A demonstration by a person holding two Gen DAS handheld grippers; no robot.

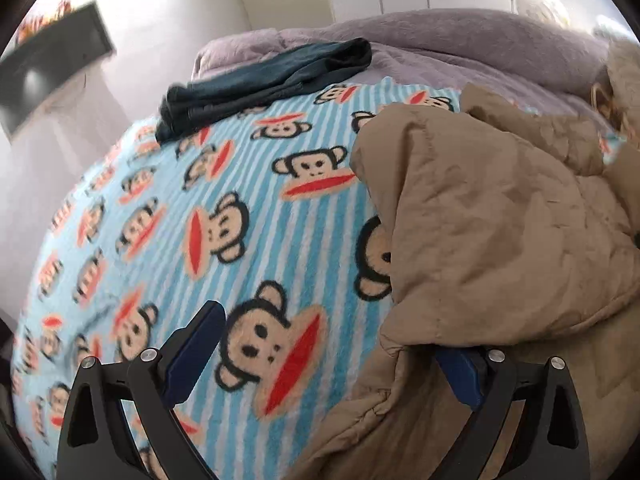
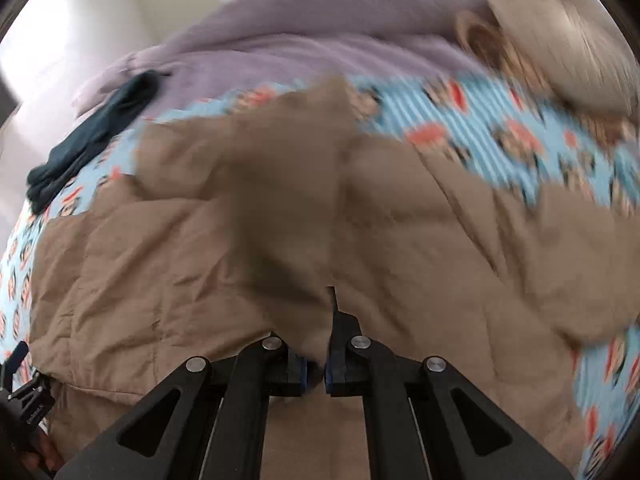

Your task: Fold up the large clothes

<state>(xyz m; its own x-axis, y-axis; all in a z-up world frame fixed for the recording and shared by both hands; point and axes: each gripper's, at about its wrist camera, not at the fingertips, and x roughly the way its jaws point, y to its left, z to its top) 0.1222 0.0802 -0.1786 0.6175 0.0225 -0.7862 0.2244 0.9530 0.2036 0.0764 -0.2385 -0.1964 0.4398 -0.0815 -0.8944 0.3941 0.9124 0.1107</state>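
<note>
Nearest my left wrist camera, the left gripper (image 1: 320,356) stands with its jaws spread wide; its left blue finger (image 1: 196,344) hangs over the blanket (image 1: 224,216), while the right one sits tucked under the near edge of the tan quilted coat (image 1: 500,232). I see nothing pinched between them.

On my right wrist camera, the right gripper (image 2: 316,344) has its jaws clenched on a fold of the tan quilted coat (image 2: 160,264), which rises blurred between the pads. That view is smeared throughout.

I find the coat spread over the right and near part of the bed, on a blue-and-white striped blanket printed with cartoon monkey faces with red mouths. I can read no wording on the print or on the coat.

Far left on the blanket lies a dark teal garment (image 1: 256,80), well apart from the coat. Beyond it runs a lilac bedcover (image 1: 460,40). A cream fur trim (image 2: 560,40) shows far right.
</note>
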